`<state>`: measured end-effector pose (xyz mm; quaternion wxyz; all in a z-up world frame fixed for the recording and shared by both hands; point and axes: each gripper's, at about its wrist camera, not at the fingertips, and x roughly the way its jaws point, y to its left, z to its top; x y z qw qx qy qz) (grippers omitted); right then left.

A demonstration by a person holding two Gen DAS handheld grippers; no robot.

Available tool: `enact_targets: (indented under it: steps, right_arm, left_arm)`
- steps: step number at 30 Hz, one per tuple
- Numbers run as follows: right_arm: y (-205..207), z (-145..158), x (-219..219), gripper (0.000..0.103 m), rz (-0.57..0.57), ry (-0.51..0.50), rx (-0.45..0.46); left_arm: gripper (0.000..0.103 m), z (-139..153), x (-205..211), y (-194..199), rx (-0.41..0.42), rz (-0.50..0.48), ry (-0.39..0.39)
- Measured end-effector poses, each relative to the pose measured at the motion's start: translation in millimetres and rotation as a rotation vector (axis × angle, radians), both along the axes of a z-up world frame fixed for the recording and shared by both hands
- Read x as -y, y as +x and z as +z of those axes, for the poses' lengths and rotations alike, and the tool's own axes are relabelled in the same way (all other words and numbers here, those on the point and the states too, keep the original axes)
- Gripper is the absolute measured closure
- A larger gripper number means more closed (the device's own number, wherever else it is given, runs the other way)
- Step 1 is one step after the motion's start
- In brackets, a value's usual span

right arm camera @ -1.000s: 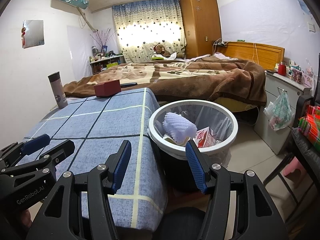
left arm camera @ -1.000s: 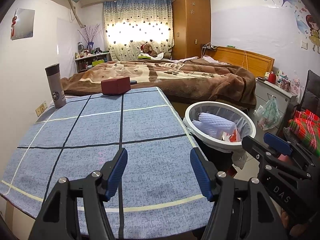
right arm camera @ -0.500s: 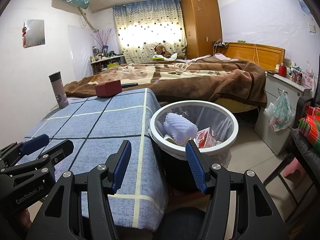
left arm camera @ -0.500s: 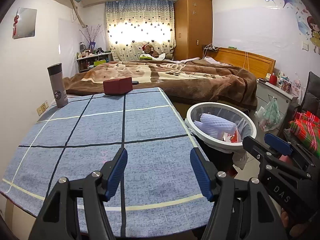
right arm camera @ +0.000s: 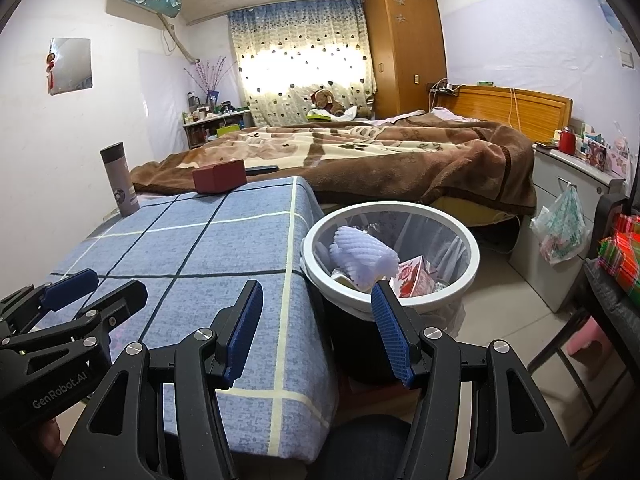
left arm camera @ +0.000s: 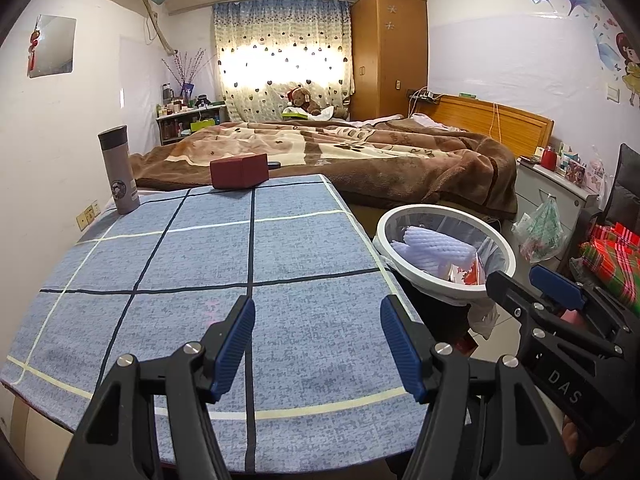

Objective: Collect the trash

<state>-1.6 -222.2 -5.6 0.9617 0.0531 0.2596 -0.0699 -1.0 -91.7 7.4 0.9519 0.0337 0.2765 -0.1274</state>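
A white-rimmed trash bin (right arm camera: 472, 248) stands on the floor at the table's right side; inside lie a white foam net sleeve (right arm camera: 366, 254) and a red-and-white wrapper (right arm camera: 414, 278). The same bin (left arm camera: 506, 248) shows in the left wrist view. My left gripper (left arm camera: 318, 330) hovers open over the near part of the blue checked tablecloth (left arm camera: 208, 256), nothing between its fingers. My right gripper (right arm camera: 316, 324) is open and empty above the table's right edge, just short of the bin. Each gripper shows at the edge of the other's view.
A grey thermos (left arm camera: 119, 170) and a dark red box (left arm camera: 239, 171) stand at the table's far end. Behind lies a bed with a brown blanket (right arm camera: 400, 152). A plastic bag (right arm camera: 560, 228) hangs from a white cabinet at right; a chair with red plaid cloth (left arm camera: 612, 256) is nearby.
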Motion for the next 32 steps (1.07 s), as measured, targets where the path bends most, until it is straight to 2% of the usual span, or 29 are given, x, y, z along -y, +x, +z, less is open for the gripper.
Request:
enact_targets:
  steps: [32]
  right_arm:
    - [0,-1,0,0.045,0.004,0.001,0.001]
  left_arm:
    - [0.036,0,-10,-1,0.001,0.008,0.002]
